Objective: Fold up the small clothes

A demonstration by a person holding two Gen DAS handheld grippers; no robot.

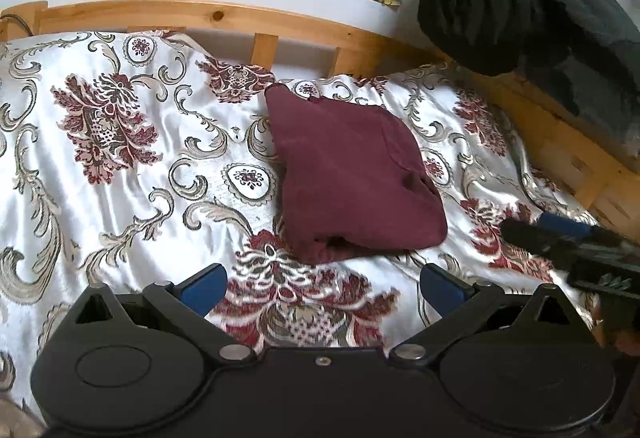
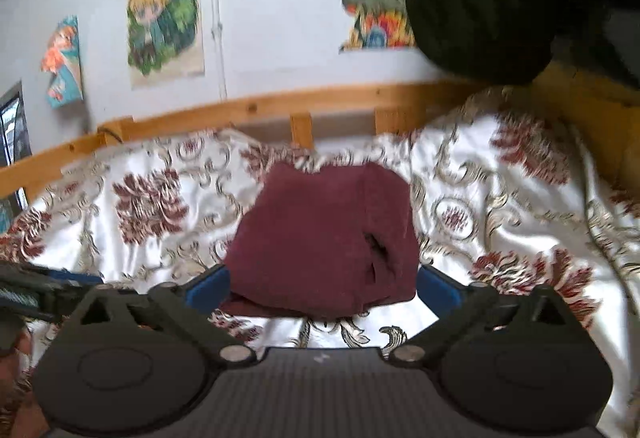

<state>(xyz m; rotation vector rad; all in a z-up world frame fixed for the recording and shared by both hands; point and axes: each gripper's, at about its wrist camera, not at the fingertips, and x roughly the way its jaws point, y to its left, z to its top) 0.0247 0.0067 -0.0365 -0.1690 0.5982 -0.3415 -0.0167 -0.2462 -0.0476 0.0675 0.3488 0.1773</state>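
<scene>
A bed with a pale wooden rail (image 1: 224,14) and a glossy white bedspread patterned with red flowers and grey scrolls (image 1: 120,174) is backed by a poster-hung wall. At the spread's middle a small maroon knitted garment (image 1: 352,178) lies folded into a compact packet, edges tucked under. The left gripper (image 1: 323,284) is held short of it, jaws apart and empty. The right gripper (image 2: 323,288) is lowered with its spread jaws flanking the packet's near edge, probably for a final fold or lift.
</scene>
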